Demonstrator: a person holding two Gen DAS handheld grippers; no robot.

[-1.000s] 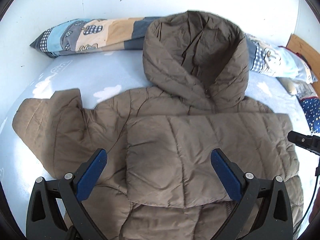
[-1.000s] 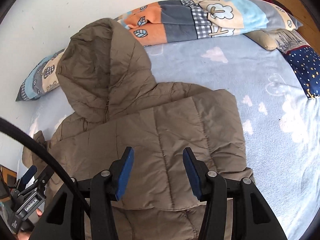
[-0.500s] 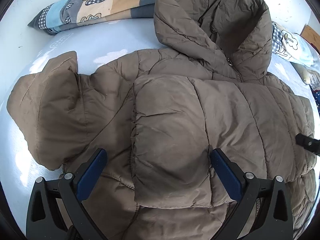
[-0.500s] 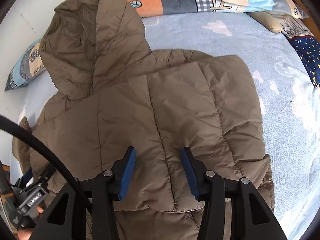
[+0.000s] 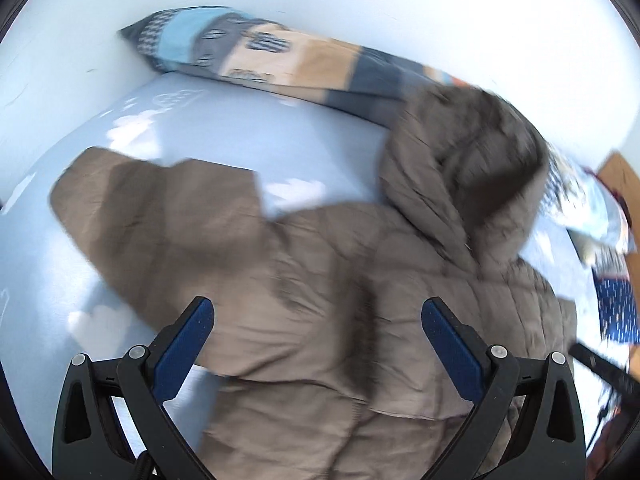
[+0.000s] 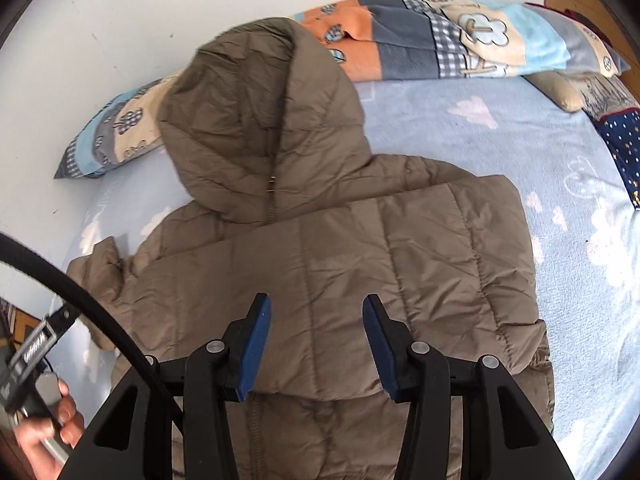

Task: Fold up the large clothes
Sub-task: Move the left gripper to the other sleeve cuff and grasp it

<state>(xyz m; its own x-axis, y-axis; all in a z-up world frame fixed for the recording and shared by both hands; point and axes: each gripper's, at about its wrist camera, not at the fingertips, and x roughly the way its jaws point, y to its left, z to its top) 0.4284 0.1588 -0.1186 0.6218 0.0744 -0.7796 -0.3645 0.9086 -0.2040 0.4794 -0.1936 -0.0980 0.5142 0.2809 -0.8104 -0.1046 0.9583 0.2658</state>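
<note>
A brown hooded puffer jacket (image 6: pixel 340 248) lies face up on a light blue bed, hood (image 6: pixel 256 120) toward the wall. One sleeve is folded across the chest (image 6: pixel 400 264). The other sleeve (image 5: pixel 160 216) lies spread out to the left in the blurred left wrist view. My left gripper (image 5: pixel 318 338) is open and empty above the jacket near that sleeve. My right gripper (image 6: pixel 316 344) is open and empty above the folded sleeve's cuff. The left gripper's handle and the hand on it (image 6: pixel 36 364) show at the right wrist view's lower left.
A long patchwork pillow (image 6: pixel 460 36) lies along the white wall behind the hood. A dark star-print cushion (image 6: pixel 624 144) and a beige one (image 6: pixel 560 88) sit at the right. The blue cloud-print bedsheet (image 6: pixel 580 240) surrounds the jacket. A wooden headboard (image 5: pixel 624 176) shows far right.
The left gripper has swung left and pulled back, now facing the spread sleeve; its view is motion-blurred. The right gripper has drawn back a little from the jacket. Both stay open.
</note>
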